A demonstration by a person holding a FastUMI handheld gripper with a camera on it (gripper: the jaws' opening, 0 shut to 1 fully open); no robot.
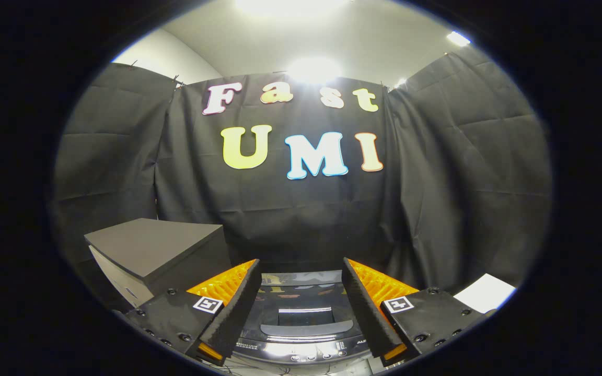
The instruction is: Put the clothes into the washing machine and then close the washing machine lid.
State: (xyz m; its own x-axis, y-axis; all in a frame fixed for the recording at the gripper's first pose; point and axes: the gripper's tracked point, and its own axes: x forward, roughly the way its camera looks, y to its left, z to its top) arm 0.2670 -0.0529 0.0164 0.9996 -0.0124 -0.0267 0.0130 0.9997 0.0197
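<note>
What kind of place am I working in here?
Likely a recording booth rather than a real laundry room: black cloth walls all round, bright ceiling lights, and a top-loading washer, lid shut, between the open gripper fingers. A dark box stands beside it.

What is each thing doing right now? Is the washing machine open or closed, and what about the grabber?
Washing machine: between and just beyond the fingers, glossy lid down, closed.
Gripper: open, fingers spread wide, holding nothing.
Dark box: beside the washing machine, closed top, nothing on it.
White sheet: lying flat past the other finger.
</note>
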